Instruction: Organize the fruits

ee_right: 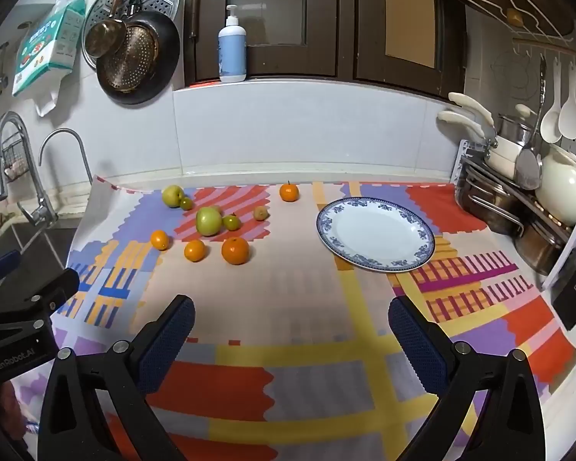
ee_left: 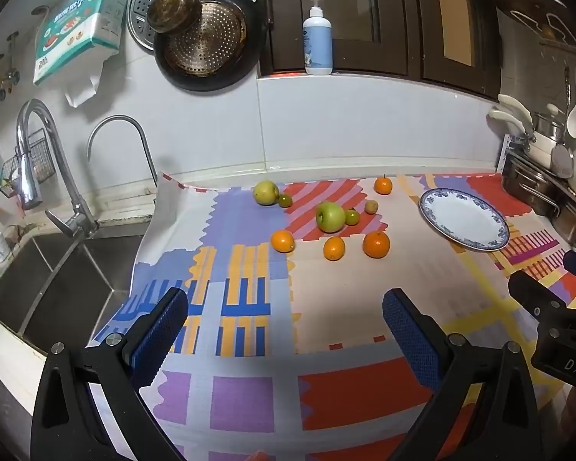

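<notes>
My left tool [ee_left: 284, 322], black-framed with blue textured pads, is hanging spread wide over the desk [ee_left: 345, 280] with nothing between its fingers, and my right tool [ee_right: 292, 326] is standing just as wide and just as bare. I am looking down both at a bright patchwork cloth [ee_right: 288, 345] that is covering the desk. The fruits are lying loose toward the back left of it: a big green apple [ee_right: 208, 221] with a small green fruit [ee_right: 231, 222] touching its right side, a yellow-green apple [ee_right: 172, 195] farther back with another small green fruit [ee_right: 186, 203] against it, three oranges [ee_right: 235, 250] in a rough row nearer me, one small orange [ee_right: 289, 192] alone by the wall, and a small yellowish fruit [ee_right: 260, 213] between them. A white round plate with a blue patterned rim [ee_right: 422, 230] is sitting to their right, with no fruit on it.
</notes>
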Demonstrator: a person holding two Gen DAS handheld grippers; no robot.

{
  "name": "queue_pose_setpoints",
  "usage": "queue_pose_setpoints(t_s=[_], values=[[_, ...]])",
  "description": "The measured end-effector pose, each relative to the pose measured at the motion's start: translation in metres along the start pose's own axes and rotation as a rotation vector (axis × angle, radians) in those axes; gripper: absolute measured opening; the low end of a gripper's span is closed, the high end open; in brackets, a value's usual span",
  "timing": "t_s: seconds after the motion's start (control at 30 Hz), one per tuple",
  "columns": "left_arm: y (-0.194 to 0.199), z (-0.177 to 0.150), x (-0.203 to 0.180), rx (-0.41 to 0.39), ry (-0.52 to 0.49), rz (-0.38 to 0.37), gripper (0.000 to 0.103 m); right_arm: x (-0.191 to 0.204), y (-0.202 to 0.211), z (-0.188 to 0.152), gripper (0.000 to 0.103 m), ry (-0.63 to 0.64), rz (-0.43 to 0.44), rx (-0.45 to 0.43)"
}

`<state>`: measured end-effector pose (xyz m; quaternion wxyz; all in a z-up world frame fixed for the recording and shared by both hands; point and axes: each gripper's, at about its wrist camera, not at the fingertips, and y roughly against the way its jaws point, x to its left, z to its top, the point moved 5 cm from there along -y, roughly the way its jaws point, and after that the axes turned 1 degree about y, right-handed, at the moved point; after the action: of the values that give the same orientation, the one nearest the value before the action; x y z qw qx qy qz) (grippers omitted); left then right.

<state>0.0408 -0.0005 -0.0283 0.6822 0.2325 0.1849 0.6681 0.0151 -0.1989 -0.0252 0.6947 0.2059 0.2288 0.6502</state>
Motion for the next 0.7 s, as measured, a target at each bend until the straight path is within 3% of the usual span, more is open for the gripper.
queue_pose_setpoints(t_s=[0.7], values=[[0.004, 0.001, 0.004, -0.025, 0.015, -0.006, 0.103, 0.002, -0.001, 0.002, 0.102, 0.002, -0.001, -0.007]])
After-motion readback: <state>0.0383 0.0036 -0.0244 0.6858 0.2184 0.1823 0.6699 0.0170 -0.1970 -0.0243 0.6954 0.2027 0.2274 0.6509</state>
